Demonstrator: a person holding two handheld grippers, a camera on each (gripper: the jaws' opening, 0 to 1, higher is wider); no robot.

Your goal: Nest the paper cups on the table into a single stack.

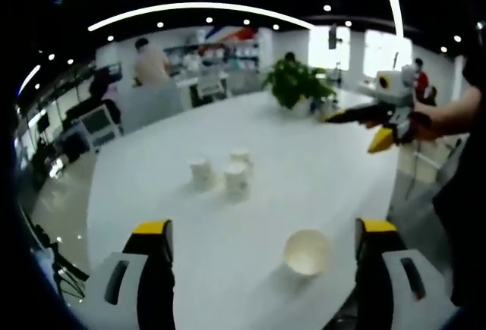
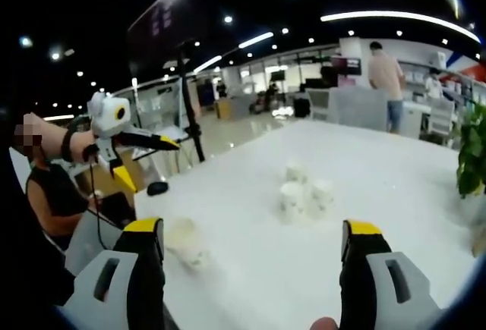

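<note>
Four paper cups (image 1: pixel 236 177) wait loose on the white tabletop (image 1: pixel 326 171) — three clustered mid-tabletop, one tipped near its edge. Left claw (image 1: pixel 264 258) and right claw (image 2: pixel 251 258) gape wide, empty — poised for a first pick.

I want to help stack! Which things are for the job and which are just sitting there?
For the job:
three upright cups
tipped cup
left gripper, open
right gripper, open

Just there:
plant
small dark thing at the table edge
people and desks behind
</note>
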